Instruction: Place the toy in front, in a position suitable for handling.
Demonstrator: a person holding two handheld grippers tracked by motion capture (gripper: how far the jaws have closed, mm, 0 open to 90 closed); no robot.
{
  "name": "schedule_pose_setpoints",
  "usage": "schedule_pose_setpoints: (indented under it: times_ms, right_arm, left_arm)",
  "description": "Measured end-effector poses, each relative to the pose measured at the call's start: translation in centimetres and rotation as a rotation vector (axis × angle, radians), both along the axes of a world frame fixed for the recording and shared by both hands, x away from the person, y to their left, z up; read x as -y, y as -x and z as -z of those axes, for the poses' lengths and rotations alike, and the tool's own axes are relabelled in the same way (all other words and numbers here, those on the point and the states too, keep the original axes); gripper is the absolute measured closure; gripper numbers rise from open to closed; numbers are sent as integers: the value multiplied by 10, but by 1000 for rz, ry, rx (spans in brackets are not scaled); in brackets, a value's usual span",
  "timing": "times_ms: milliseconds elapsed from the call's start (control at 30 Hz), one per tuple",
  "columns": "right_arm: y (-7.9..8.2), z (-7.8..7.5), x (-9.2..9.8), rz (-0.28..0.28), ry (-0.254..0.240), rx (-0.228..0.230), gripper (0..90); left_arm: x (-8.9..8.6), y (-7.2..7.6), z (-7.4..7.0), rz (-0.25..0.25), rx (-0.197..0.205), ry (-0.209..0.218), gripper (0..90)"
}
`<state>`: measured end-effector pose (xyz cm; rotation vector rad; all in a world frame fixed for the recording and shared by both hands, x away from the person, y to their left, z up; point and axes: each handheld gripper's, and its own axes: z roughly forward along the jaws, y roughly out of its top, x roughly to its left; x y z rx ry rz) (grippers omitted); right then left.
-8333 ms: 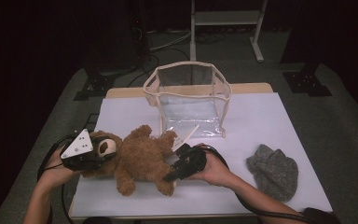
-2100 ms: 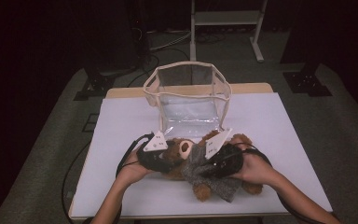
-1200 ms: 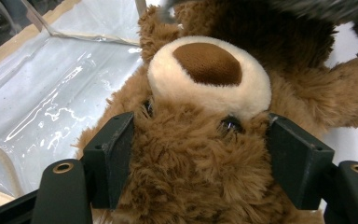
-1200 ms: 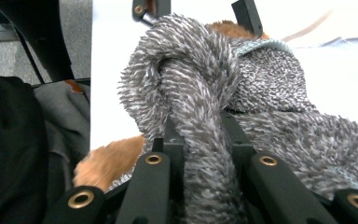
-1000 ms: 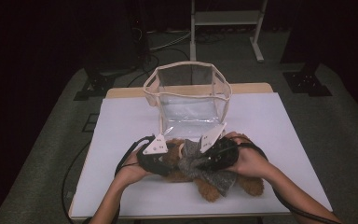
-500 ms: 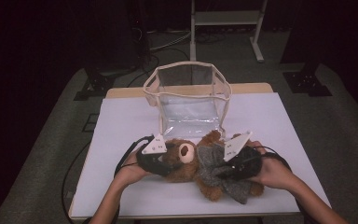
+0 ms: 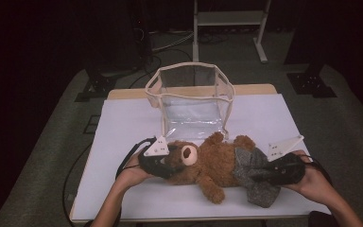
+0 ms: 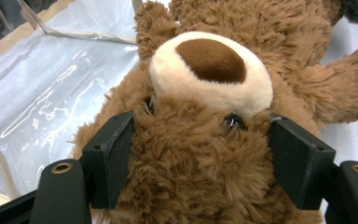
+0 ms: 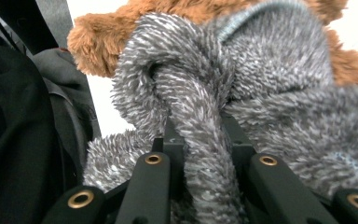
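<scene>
Left gripper clamps the head of a brown plush teddy bear lying on the white table. Right gripper pinches a fuzzy grey knitted garment bunched over the bear's lower body.

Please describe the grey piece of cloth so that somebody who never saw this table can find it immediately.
On the white table, in front of the clear plastic bag, a brown teddy bear lies on its back. The grey fuzzy garment covers its lower body, at the end away from the head, pinched by the right gripper. It is the one grey woolly thing against brown fur.
</scene>
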<state>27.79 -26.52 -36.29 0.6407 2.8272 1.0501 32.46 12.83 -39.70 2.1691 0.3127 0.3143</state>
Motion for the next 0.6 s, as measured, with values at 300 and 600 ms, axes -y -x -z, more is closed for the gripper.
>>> schedule_pose_setpoints:
  times_ms: [300, 600]
  right_arm:
    - [-20, -26, -19, -25, -34, 75, 750]
    - [-53, -18, -52, -44, -70, 53, 742]
  left_arm:
    - [1, 3, -1, 18, 14, -19, 273]
    - [0, 6, -3, 41, 17, -41, 255]
